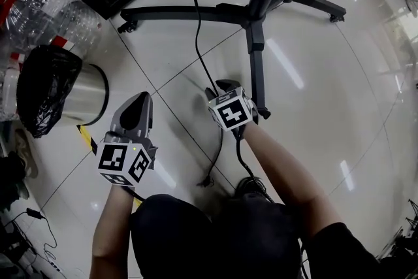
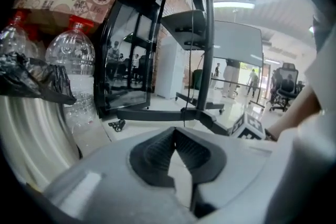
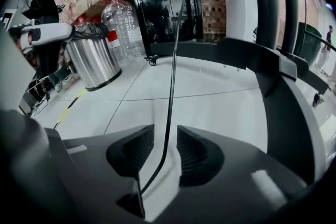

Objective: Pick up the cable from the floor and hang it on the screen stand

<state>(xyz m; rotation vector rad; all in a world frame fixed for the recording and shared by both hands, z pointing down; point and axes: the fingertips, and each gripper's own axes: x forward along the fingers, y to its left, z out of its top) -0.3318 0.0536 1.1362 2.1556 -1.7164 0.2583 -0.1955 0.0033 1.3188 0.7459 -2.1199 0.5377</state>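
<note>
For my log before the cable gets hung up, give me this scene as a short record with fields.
Cable: black, loose end on floor
Left tool: shut, empty
Right tool: open, cable passes between, not clamped
Screen stand: black wheeled base, ahead of both tools
Bin: steel, black liner, left of left tool

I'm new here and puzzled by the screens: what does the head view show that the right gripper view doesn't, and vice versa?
Only the head view: the person's forearms, the marker cubes on the left tongs and right tongs, and the cable's loose end on the floor. Only the right gripper view: its jaws apart, the cable passing between them, not gripped. Both: cable, stand base, steel bin, bottles.
</note>
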